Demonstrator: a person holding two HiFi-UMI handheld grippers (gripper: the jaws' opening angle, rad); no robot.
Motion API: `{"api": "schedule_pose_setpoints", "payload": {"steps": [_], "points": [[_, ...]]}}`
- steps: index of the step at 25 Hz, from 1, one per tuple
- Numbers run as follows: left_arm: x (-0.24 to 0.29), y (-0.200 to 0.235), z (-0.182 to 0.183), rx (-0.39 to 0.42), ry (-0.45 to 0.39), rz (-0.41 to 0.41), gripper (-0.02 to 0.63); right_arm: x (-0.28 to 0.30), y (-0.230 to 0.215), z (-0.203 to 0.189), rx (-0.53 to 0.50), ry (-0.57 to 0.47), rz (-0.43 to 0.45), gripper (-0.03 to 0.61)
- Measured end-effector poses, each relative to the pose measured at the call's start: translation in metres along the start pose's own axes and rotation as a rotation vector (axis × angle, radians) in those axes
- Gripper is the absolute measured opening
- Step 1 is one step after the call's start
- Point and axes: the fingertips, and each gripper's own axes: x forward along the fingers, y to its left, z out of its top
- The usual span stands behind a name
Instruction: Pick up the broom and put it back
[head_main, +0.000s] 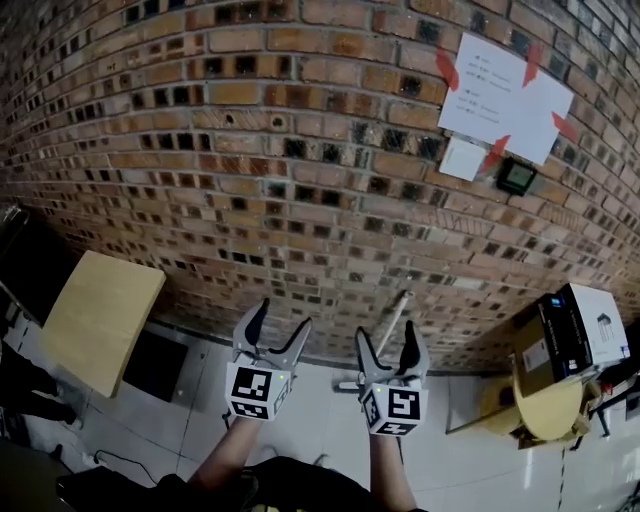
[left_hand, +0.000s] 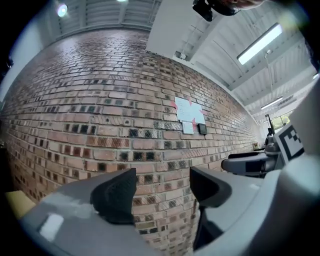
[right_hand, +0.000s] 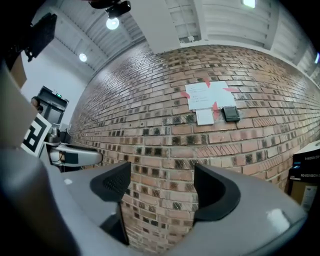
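left claw open, empty | right claw open, empty | 1 broom by brick wall

Held side by side, the left tongs and right tongs point level, jaws apart, nothing between them.

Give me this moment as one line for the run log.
left gripper: open, empty | right gripper: open, empty | broom: leaning on brick wall, ahead of right gripper, not held
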Motion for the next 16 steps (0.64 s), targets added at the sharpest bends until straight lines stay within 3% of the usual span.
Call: {"api": "schedule_pose_setpoints", "payload": {"steps": [6, 16], "points": [[-0.01, 0.024, 0.003, -0.005, -0.008, 0.031, 0.337, 0.009, 0.015, 0.004, -0.006, -0.006, 0.008, 0.391], [-0.011, 0.022, 0.004, -0.003, -0.007, 0.015, 0.337, 0.007, 0.015, 0.003, -0.008, 0.003, -0.013, 0.39]]}}
